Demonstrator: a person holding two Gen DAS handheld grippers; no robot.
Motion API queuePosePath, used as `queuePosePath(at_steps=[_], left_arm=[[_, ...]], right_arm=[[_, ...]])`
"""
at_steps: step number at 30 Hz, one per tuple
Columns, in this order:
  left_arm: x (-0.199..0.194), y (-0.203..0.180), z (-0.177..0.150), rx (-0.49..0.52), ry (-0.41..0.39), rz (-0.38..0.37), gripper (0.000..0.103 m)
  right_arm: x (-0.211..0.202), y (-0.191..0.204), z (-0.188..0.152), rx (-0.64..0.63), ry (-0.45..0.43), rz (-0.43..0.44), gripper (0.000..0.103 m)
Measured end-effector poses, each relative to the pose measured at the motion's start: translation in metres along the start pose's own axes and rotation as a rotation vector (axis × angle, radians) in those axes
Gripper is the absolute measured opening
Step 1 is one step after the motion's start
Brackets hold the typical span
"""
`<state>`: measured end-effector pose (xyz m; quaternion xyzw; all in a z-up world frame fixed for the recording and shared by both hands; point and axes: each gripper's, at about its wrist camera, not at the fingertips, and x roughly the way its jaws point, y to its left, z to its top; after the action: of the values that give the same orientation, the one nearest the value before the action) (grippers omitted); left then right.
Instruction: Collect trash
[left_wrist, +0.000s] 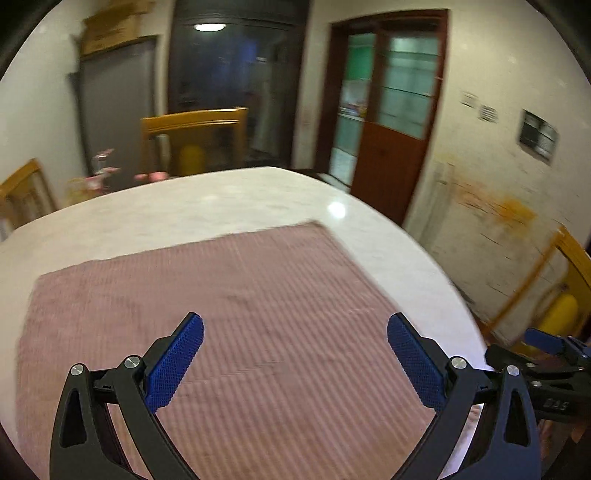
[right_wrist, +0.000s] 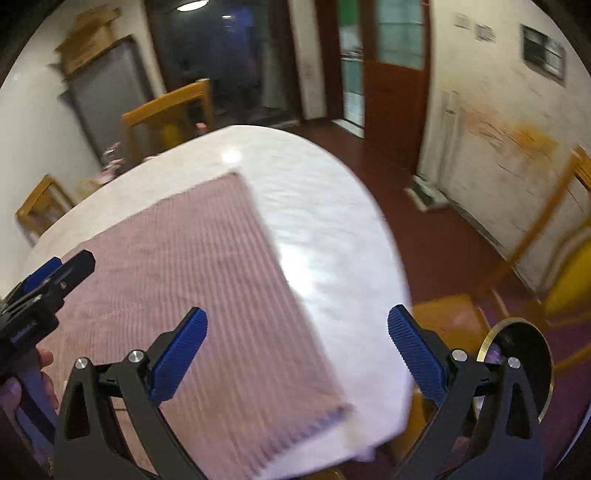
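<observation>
Left wrist view: the left hand-held gripper (left_wrist: 295, 354) hangs above a pink ribbed mat (left_wrist: 221, 306) on the white worktop (left_wrist: 229, 199), its blue pads wide apart with nothing between them. No trash shows on mat or worktop. The right hand-held gripper (left_wrist: 546, 341) pokes in at the right edge.

Right wrist view: the right hand-held gripper, jaws spread and empty, sits over the worktop's right edge. A round gold-rimmed bin (right_wrist: 517, 365) stands on the floor just beyond its right finger; what it holds cannot be told.

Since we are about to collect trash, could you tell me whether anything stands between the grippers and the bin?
No trash is visible. Both grippers, left and right, are open over the pink mat. The round bin sits low beside the table; only the table edge lies between.
</observation>
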<state>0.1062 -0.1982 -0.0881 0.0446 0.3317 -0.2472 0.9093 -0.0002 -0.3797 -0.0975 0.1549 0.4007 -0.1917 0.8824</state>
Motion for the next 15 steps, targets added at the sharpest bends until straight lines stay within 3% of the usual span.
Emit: queuePosePath(at_steps=[7, 15], left_arm=[[-0.038, 0.08, 0.001, -0.112, -0.028, 0.156, 0.097], [-0.109, 0.129, 0.012, -0.179, -0.111, 0.313, 0.097]], right_arm=[[0.004, 0.071, 0.022, -0.115, -0.024, 0.116, 0.098], [-0.019, 0.149, 0.034, -0.221, -0.089, 0.247, 0.098]])
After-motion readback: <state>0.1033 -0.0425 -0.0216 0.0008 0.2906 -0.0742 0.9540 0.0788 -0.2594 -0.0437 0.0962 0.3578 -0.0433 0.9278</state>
